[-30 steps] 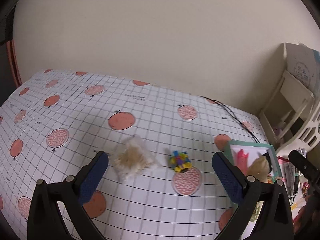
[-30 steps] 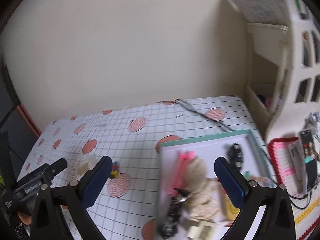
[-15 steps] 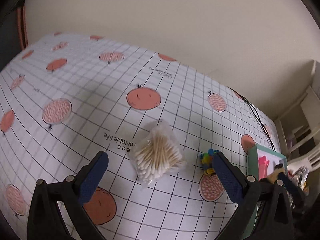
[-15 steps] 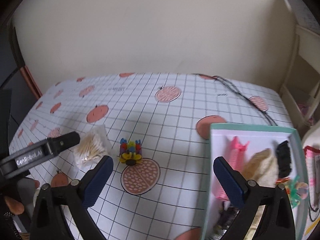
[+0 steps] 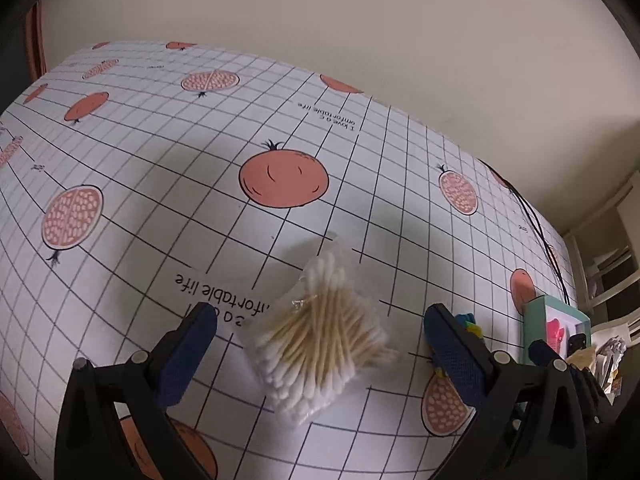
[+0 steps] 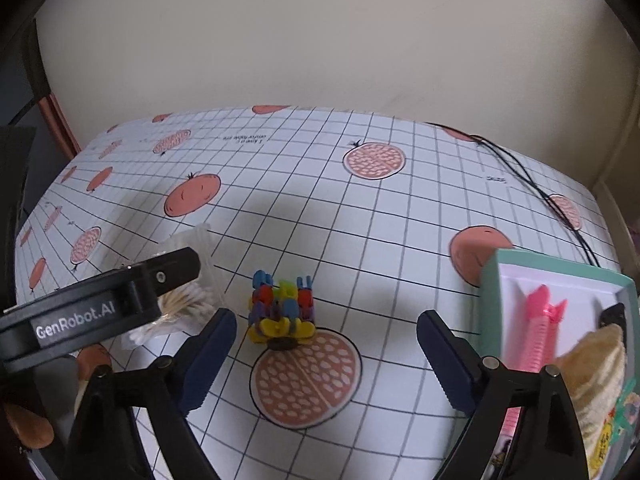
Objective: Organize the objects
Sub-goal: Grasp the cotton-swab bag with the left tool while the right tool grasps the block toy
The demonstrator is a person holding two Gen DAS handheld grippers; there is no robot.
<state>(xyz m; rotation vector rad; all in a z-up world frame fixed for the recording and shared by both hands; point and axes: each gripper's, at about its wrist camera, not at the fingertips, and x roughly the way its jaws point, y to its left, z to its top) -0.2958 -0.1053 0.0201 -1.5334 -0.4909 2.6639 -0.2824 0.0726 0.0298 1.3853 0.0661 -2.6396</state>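
Observation:
A clear bag of cotton swabs lies on the grid-patterned tablecloth, between the open jaws of my left gripper. The bag also shows in the right wrist view, partly hidden behind the left gripper. A cluster of small colourful clips sits on the cloth just ahead of my open, empty right gripper. The clips peek out behind the left gripper's right finger. A teal tray at the right holds a pink clip, a black clip and a beige puff.
A black cable runs along the table's far right. A white shelf unit stands beyond the right table edge. The wall is close behind the table. The tray also shows in the left wrist view.
My left gripper has moved forward and down until its jaws flank the swab bag. My right gripper has swung left from over the tray toward the colourful clips.

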